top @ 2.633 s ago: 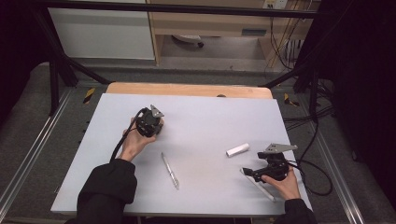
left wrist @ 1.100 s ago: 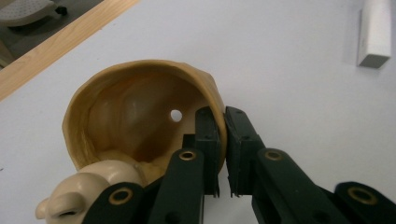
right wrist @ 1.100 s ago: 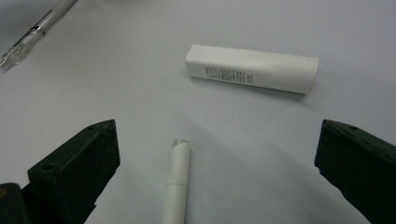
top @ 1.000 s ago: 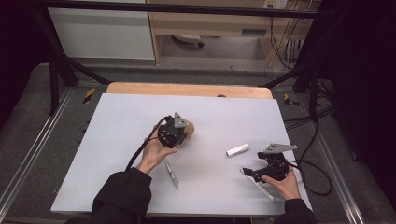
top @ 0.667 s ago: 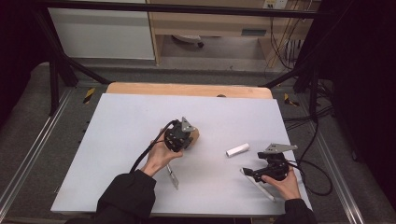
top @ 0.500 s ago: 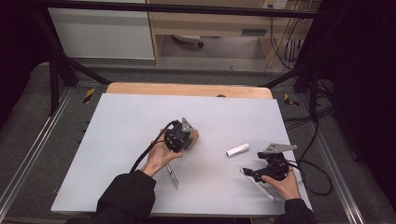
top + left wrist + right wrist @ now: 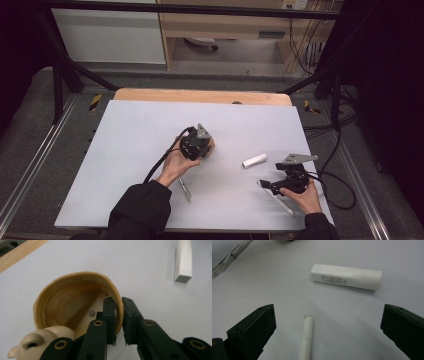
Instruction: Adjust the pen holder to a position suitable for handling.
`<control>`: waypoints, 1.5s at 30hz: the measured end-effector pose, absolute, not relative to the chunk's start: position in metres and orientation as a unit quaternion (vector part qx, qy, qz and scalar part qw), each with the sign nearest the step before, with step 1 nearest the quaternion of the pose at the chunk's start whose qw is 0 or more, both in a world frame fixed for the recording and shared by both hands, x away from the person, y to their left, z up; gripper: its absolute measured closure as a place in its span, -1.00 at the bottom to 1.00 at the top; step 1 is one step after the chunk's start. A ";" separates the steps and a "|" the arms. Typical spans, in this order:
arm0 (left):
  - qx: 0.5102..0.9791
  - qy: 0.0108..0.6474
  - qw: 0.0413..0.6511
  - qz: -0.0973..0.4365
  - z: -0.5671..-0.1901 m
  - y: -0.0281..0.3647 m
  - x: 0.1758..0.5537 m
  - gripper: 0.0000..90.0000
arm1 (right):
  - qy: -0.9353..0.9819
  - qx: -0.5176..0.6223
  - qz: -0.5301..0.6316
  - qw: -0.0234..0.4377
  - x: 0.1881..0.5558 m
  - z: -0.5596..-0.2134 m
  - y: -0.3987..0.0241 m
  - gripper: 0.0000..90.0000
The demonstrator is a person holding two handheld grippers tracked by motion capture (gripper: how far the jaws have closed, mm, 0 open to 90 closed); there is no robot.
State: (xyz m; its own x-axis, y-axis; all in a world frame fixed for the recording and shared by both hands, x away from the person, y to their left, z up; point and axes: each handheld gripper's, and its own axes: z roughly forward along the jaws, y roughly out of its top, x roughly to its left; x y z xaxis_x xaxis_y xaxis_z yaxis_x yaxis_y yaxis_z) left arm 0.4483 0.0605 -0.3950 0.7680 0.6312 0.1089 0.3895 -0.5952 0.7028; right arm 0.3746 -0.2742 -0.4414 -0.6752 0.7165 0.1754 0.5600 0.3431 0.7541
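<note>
While the left tool (image 7: 119,322) pinches the rim of a tan bowl-shaped toy (image 7: 75,302) near the middle of the bench (image 7: 125,150), one jaw inside the rim and one outside, its jaws have just been easing apart a little. The right tool (image 7: 327,325) sits at about four o'clock on the bench, jaws spread wide. A slim white pen (image 7: 306,337) lies between them, untouched. A white tube (image 7: 346,276) rests at twelve o'clock from that pen.

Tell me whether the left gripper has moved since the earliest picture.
Yes. The left gripper has travelled right across the table, toward the white tube, with its jaws around the rim of the yellow bowl.
</note>
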 end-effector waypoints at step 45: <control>0.837 0.345 0.391 0.167 -0.406 0.180 0.388 -0.84 | 0.820 0.394 0.401 0.105 0.373 -0.437 -0.269 -0.94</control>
State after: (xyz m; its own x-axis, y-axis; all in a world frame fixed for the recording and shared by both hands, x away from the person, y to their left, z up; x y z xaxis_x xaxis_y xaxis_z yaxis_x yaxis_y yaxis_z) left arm 0.3881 0.1795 -0.4060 0.7069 0.7073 0.0094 0.4468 -0.4568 0.7692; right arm 0.3731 -0.2694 -0.4367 -0.6671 0.7309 0.1444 0.5625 0.3671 0.7409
